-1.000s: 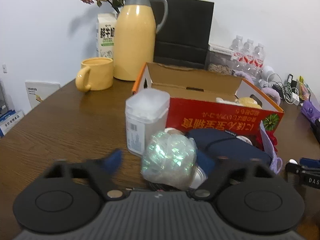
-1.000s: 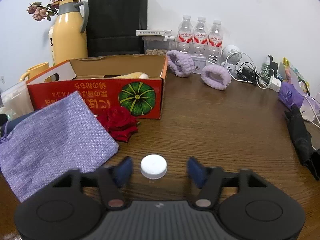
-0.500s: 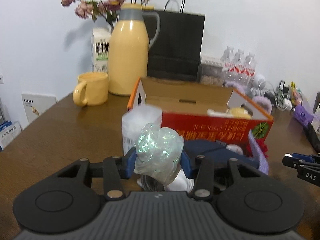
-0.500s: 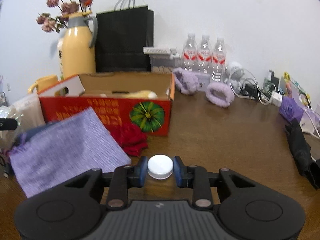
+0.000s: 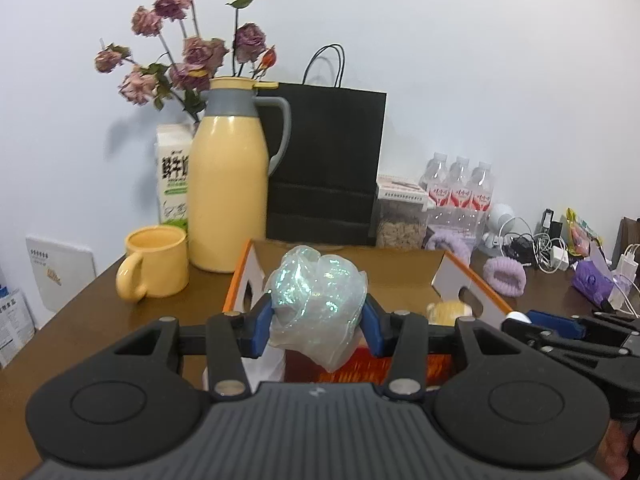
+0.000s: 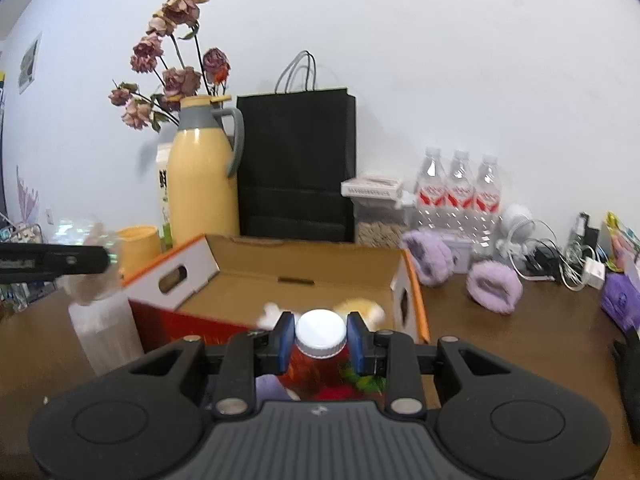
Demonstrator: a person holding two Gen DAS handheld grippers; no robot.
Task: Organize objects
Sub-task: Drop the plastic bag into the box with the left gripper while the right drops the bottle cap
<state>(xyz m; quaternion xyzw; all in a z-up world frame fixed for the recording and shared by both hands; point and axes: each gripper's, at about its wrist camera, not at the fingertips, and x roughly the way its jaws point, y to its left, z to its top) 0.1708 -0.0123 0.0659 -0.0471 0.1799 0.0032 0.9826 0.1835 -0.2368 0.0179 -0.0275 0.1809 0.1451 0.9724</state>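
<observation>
Left claw [image 5: 316, 322] is being kept closed on an iridescent plastic wad [image 5: 318, 296], pinched betw. both blue pads, held above the bench, in front of the open cardboard box [image 5: 352, 268]. Right claw [image 6: 320, 342] is being kept narrowly closed on a white bottle cap [image 6: 320, 330], over the box's near wall [image 6: 192, 322].

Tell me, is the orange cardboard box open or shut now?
Open. The orange cardboard box has its end flaps raised, and its brown inside floor shows, with a yellow soft thing lying in it.
</observation>
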